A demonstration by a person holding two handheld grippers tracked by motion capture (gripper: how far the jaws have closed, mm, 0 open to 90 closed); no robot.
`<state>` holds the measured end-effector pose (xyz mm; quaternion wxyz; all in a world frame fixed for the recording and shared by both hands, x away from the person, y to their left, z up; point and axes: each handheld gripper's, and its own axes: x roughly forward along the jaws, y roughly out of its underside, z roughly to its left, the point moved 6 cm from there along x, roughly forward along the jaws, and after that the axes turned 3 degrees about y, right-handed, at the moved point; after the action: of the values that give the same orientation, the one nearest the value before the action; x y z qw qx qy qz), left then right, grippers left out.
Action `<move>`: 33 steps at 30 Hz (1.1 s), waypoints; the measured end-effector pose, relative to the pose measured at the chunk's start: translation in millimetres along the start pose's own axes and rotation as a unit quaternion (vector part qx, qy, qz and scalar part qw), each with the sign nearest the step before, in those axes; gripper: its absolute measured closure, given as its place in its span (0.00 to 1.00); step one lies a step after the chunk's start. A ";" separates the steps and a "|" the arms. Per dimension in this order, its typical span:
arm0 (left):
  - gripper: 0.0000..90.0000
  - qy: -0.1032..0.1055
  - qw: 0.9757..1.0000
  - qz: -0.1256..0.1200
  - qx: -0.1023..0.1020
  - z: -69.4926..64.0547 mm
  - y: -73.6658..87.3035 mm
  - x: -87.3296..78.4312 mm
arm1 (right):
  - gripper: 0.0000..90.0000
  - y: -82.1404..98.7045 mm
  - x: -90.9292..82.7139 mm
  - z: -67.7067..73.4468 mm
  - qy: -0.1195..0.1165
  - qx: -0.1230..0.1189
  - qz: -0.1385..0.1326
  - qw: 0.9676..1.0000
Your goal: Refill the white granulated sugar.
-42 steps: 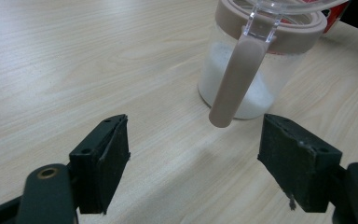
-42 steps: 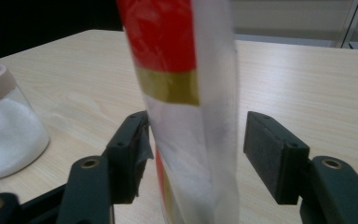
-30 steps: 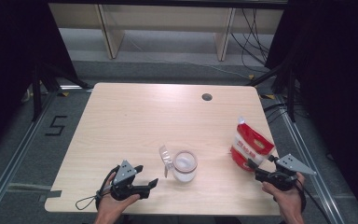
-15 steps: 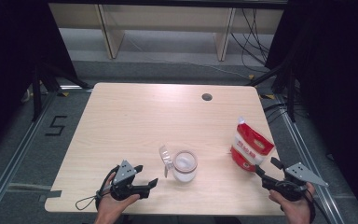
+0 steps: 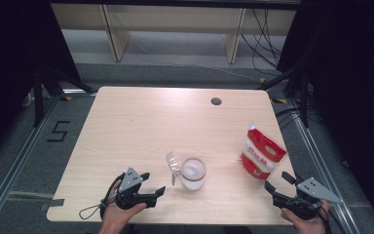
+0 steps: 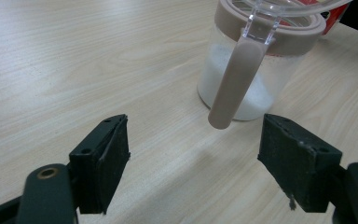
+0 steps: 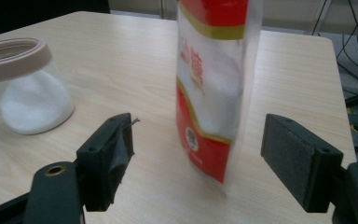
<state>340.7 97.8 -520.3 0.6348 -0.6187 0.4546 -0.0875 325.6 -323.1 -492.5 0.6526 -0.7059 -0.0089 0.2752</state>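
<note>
Pouch: a red-and-white stand-up pouch (image 5: 262,155) with white powder showing through its clear panel stands near the table's right edge, its long axis upright and leaning a little; in the high view its sealed top points up and toward the far left.
Pouch base: the red bottom end rests on the table (image 5: 141,126), nearest the right gripper.
Right gripper: the right gripper (image 5: 278,181) sits at the near right corner, held by a hand (image 5: 306,219), its 2 jaws spread wide and pointing at the pouch; they have just been opening a little more. In the right gripper view the pouch (image 7: 213,84) stands between and beyond the pads, touching neither.
Jar: a clear jar (image 5: 193,173) with a beige rim, partly filled with white powder, stands left of the pouch and well apart from it, mouth up.
Jar lid: a clear hinged lid (image 5: 174,165) stands open on the jar's left side; in the left gripper view a beige strap (image 6: 235,79) hangs down the jar's front.
Left gripper: the left gripper (image 5: 153,184) rests near the table's front edge, jaws wide apart and empty, pointing right toward the jar, just short of it.
</note>
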 end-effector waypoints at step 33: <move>0.33 0.024 0.999 -0.018 -0.021 -17.1 -34.5 -5.4 | 0.26 9.1 1.1 32.9 -0.051 -0.013 0.020 0.998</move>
<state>341.4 81.8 -484.9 0.6084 -0.6378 0.4608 -0.1040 310.2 -293.9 -501.2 0.6367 -0.6990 -0.0318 0.3239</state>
